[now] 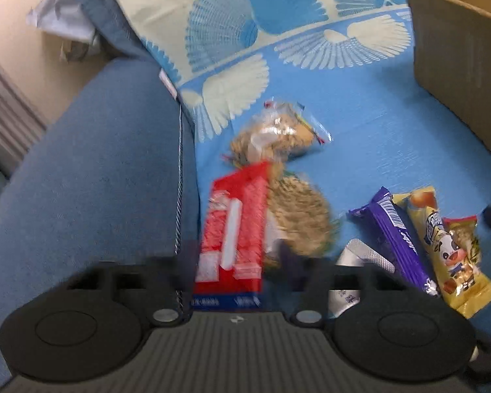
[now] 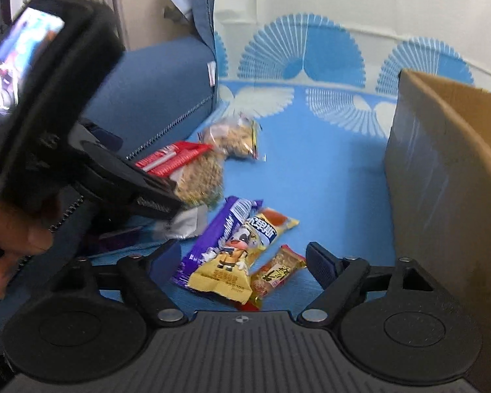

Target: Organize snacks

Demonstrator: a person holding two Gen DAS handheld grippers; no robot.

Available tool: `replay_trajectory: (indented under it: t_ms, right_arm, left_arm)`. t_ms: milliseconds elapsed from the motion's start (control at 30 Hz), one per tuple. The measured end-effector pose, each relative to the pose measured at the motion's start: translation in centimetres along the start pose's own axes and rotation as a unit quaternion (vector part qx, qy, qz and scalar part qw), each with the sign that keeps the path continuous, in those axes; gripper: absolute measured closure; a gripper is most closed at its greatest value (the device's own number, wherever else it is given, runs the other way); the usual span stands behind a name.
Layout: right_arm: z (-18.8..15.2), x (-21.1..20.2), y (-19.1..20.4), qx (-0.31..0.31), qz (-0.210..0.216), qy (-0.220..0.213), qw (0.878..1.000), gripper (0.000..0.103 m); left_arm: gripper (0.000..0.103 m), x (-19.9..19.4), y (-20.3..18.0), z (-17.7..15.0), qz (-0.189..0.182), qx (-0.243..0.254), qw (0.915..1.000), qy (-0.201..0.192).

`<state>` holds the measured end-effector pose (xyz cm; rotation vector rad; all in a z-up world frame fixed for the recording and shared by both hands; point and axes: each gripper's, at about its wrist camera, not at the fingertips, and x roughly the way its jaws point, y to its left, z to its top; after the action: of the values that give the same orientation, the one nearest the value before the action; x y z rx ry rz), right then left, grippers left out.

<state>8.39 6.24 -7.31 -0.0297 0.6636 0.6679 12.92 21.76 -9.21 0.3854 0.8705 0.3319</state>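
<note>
While our left claw (image 1: 235, 255) pinches the red snack pack (image 1: 234, 229) on the blue sofa cover (image 1: 376, 137), our right claw (image 2: 242, 262) hangs wide over the yellow bar (image 2: 232, 262). A weak pinch could drop the pack.

The sofa arm (image 1: 91, 170) at nine o'clock is matt, coarse blue cloth. The printed seat cover (image 1: 376, 124) looks like smooth woven fabric. The box (image 2: 448, 170) at three o'clock is dull brown cardboard. The red packet (image 1: 235, 229), purple bar (image 2: 212, 239) and yellow wrapper (image 2: 226, 271) are glossy plastic film; the silver sachet (image 2: 183, 226) shines like foil.
</note>
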Motion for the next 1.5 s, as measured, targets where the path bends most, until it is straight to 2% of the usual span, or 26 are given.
replay_trajectory:
  t_ms: [33,67,100,133,200,367,500,600,800,967,1067,1133,1167,1200,1267,1367,1500]
  right_arm:
    - [0.0,0.1,0.0,0.001,0.003,0.004,1.0,0.031]
    - [-0.1,0.3,-0.1,0.002,0.007,0.008,1.0,0.04]
    - [0.0,0.4,-0.1,0.003,0.012,0.011,1.0,0.051]
    - [0.0,0.4,-0.1,0.005,0.019,0.012,1.0,0.056]
    - [0.1,0.2,0.0,-0.001,0.022,0.011,1.0,0.079]
    - [0.2,-1.2,0.0,-0.014,0.019,-0.004,1.0,0.102]
    - [0.2,-2.3,0.2,-0.031,0.026,-0.014,0.999,0.102]
    - [-0.1,-3.2,0.7,-0.048,0.028,-0.016,0.998,0.102]
    - [-0.5,-5.2,1.5,-0.052,0.035,-0.005,0.998,0.103]
    - [-1.6,-6.6,2.4,-0.055,0.036,0.016,0.998,0.103]
    - [-1.9,-6.7,2.6,-0.048,0.041,0.033,0.997,0.101]
    - [-2.0,-6.6,2.6,-0.047,0.038,0.036,0.998,0.095]
    - [-2.0,-6.6,2.5,-0.048,0.034,0.034,0.998,0.083]
    - [-2.1,-6.6,2.5,-0.047,0.032,0.032,0.998,0.067]
    - [-2.1,-6.3,2.1,-0.038,0.024,0.03,0.999,0.049]
    - [-2.1,-5.5,1.6,-0.02,0.032,0.033,0.999,0.049]
    - [-2.2,-4.5,1.4,-0.007,0.042,0.041,0.998,0.043]
  left_arm:
    - [0.082,0.1,0.2,-0.1,-0.005,-0.009,0.9999,0.006]
    - [0.086,0.1,0.4,-0.2,-0.004,-0.017,0.9998,0.009]
    - [0.094,-0.3,0.7,-0.4,-0.003,-0.026,0.9996,0.007]
    - [0.094,-0.5,1.0,-0.6,-0.005,-0.036,0.9993,0.009]
    - [0.097,-1.1,1.7,-1.1,-0.012,-0.062,0.998,0.006]
    - [0.098,-4.0,2.9,-2.8,-0.031,-0.128,0.9913,-0.011]
    - [0.098,-7.0,3.6,-4.7,-0.072,-0.185,0.9797,-0.027]
    - [0.098,-8.7,3.7,-6.2,-0.092,-0.206,0.9737,-0.033]
    - [0.098,-8.8,3.3,-9.9,-0.14,-0.239,0.9607,0.008]
    - [0.098,-8.6,2.4,-9.4,-0.176,-0.216,0.96,0.024]
    - [0.09,-8.4,2.6,-9.6,-0.172,-0.229,0.9578,0.021]
    - [0.078,-8.5,3.1,-9.9,-0.167,-0.245,0.955,0.015]
    - [0.069,-8.5,3.2,-10.0,-0.163,-0.248,0.9548,0.013]
    - [0.063,-8.6,3.2,-10.1,-0.158,-0.249,0.9554,0.01]
    - [0.054,-8.6,2.9,-9.8,-0.146,-0.243,0.9588,0.005]
    - [0.036,-8.3,2.4,-9.3,-0.136,-0.236,0.9623,0.002]
    - [0.032,-7.0,1.8,-8.6,-0.115,-0.238,0.9643,0.012]
